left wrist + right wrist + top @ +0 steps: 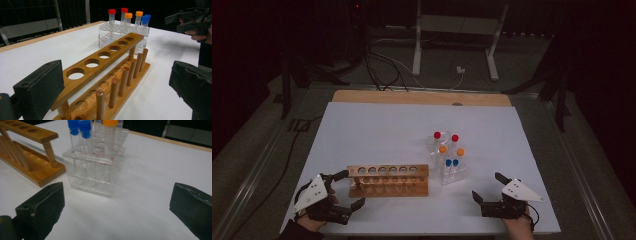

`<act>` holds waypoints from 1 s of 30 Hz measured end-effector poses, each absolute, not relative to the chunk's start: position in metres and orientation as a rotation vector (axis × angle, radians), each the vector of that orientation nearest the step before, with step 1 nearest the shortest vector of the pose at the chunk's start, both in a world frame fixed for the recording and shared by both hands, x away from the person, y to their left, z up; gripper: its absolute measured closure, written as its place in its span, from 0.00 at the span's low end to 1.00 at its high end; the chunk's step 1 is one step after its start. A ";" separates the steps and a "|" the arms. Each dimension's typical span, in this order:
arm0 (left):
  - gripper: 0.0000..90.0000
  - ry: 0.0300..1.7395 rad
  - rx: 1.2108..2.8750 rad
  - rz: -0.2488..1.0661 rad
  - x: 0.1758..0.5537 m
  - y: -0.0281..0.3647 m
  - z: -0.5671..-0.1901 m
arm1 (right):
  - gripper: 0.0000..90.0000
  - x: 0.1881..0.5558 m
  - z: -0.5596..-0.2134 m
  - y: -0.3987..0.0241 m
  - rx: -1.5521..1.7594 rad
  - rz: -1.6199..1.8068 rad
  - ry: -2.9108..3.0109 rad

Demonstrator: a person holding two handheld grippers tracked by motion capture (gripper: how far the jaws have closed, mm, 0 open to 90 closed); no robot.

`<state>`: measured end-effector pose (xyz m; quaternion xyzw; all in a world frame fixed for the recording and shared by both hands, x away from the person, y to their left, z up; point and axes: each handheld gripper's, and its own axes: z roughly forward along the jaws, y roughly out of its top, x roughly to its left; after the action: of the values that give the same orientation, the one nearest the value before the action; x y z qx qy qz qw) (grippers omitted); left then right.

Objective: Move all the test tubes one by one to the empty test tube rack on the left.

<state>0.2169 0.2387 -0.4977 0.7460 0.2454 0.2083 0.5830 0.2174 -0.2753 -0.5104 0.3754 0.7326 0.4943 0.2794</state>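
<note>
Beside the wooden rack (389,180), left gripper (348,189) gapes.

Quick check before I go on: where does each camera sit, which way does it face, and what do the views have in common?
High view: above the near table edge, looking forward and down; both hands with left claw and right claw.
Left gripper view: rides the left claw, facing the wooden rack; open jaws.
Right gripper view: rides the right claw, facing the clear rack; open jaws.
Shared: both racks and the capped tubes.
</note>
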 end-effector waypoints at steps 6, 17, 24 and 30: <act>0.01 0.575 1.738 0.486 0.216 0.240 -0.498 | 0.00 0.219 -0.510 -0.276 1.040 1.304 1.978; 0.01 0.573 1.740 0.484 0.216 0.240 -0.498 | 0.00 0.220 -0.506 -0.274 1.081 1.265 1.969; 0.01 0.577 1.734 0.491 0.215 0.241 -0.497 | 0.00 0.220 -0.494 -0.275 1.101 1.265 1.931; 0.01 0.576 1.734 0.489 0.215 0.241 -0.497 | 0.00 0.218 -0.474 -0.272 1.092 1.265 1.890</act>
<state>0.2153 0.2407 -0.4971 0.7435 0.2469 0.2095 0.5851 0.2178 -0.2720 -0.4742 0.4124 0.7137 0.4774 0.3044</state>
